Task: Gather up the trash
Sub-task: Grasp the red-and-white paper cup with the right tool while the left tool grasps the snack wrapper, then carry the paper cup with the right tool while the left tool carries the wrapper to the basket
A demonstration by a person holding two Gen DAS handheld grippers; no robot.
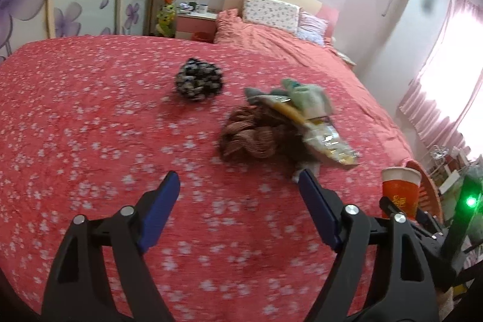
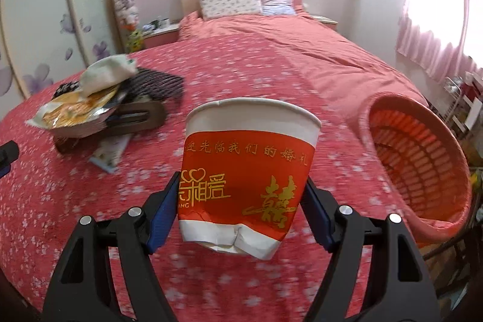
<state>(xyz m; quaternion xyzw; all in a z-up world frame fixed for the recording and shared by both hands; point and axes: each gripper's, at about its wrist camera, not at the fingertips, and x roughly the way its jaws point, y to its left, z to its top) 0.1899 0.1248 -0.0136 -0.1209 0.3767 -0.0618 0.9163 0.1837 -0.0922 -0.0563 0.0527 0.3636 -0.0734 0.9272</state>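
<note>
My right gripper is shut on a red and white paper cup with a dented base, held upright above the bed. The cup also shows in the left wrist view. An orange plastic basket lies tilted on its side to the right of the cup, mouth facing me. My left gripper is open and empty above the red bedspread. Ahead of it lie a yellow snack wrapper, a brown knitted cloth and a pale green cloth.
A black and white patterned cloth lies farther left on the bed. A dark flat strap-like item and a small packet lie under the wrapper pile. Pillows, a nightstand and wardrobe stand behind. Curtains hang at right.
</note>
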